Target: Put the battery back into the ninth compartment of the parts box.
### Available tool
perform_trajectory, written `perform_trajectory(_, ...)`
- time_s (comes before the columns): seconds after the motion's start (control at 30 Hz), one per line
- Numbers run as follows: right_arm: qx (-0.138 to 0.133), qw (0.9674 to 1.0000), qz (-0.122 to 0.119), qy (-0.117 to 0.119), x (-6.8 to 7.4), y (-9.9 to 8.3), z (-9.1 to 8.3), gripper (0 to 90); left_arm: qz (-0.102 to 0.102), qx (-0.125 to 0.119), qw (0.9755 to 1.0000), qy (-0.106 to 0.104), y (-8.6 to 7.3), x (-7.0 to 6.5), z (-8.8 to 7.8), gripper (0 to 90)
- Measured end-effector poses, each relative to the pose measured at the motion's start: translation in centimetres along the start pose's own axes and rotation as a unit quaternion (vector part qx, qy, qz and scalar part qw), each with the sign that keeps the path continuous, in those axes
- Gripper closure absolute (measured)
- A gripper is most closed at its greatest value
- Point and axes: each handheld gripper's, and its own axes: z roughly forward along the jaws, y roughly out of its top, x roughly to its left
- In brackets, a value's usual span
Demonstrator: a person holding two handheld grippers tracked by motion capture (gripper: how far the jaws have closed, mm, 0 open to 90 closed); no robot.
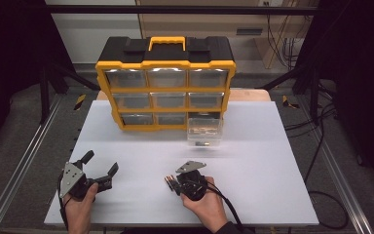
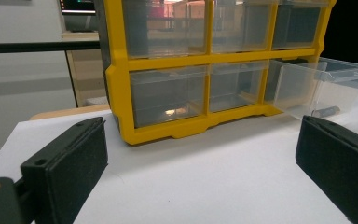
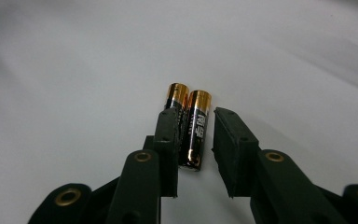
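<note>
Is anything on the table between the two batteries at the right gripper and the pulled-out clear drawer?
Nothing visible: bare white table lies between the batteries and the open drawer; the right gripper is already around one.

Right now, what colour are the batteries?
Black with gold ends; right gripper view shows them best.

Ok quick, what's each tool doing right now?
Left tool: open, holding nothing.
Right tool: narrowed around one of two batteries on the table; a gap shows at one pad, so not yet gripped.
</note>
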Motion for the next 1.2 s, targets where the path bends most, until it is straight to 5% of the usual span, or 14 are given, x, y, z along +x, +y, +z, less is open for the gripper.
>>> perform_trajectory(0.87, 0.005, 0.9995, 0.003, -0.032, 0.6, -0.7, 1.3, 76.4, 0.003, 0.0, 1.0, -0.004, 0.0, -0.1, 0.1, 1.9)
perform_trajectory(1.2, -0.044, 0.9972, 0.026, -0.055, -0.7, -1.6, 0.1, 76.6, 0.001, 0.0, 1.0, -0.006, 0.0, -0.1, 0.2, 1.9)
